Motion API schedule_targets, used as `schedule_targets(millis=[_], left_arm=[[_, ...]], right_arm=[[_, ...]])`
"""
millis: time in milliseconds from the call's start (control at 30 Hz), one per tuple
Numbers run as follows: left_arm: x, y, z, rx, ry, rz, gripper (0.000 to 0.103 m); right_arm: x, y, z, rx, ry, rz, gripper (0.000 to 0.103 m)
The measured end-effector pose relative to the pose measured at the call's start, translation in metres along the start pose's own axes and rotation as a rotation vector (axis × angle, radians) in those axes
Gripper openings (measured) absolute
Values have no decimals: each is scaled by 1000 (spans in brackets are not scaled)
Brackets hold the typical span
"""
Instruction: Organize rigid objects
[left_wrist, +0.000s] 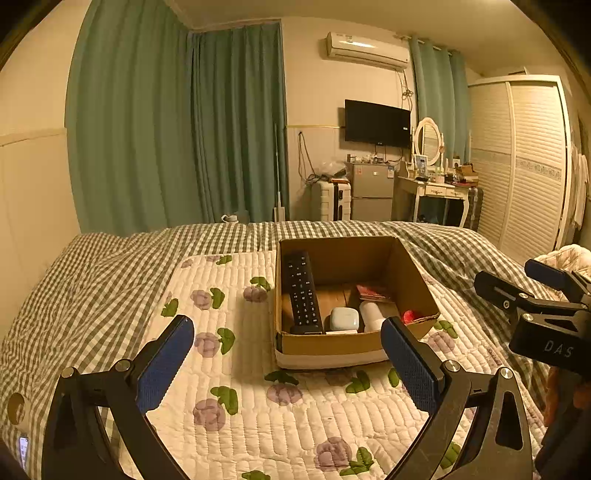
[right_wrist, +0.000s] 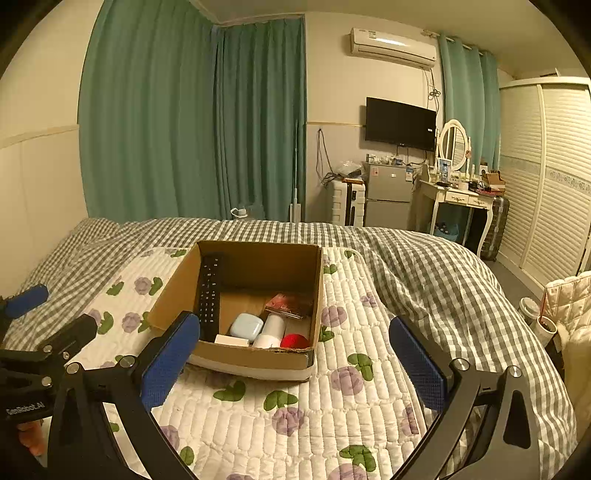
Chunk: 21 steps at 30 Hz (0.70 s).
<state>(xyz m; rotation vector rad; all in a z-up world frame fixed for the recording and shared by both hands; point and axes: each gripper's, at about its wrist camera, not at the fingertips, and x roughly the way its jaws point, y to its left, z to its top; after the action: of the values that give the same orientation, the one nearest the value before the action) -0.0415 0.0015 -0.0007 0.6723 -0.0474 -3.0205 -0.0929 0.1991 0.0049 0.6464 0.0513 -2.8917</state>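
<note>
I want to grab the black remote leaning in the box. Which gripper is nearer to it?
Left, probably, though only slightly. The left gripper is open just short of the cardboard box, on the remote's side. The right gripper, also open, is toward the opposite side.

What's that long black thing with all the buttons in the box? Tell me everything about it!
It is a remote control, long, slim and black, probably plastic, with rows of small pale buttons on its face. It stands tilted inside the open cardboard box on the bed, leaning against the box's left wall, its top end near the rim and its bottom end down on the floor of the box. A pale blue case lies right beside its lower end. Neither gripper touches it.
</note>
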Motion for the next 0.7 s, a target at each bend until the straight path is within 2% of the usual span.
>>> schedule_targets(millis=[133, 400, 700], left_arm=[[1, -2, -1, 17, 7, 8, 103], [8, 1, -2, 3, 33, 2, 103], [8, 2, -3, -9, 46, -7, 103]], right_arm=[[-2, -3, -1, 22, 3, 1, 103], [-4, 0, -2, -33, -23, -11, 103], [-1, 3, -4, -54, -2, -18, 103]])
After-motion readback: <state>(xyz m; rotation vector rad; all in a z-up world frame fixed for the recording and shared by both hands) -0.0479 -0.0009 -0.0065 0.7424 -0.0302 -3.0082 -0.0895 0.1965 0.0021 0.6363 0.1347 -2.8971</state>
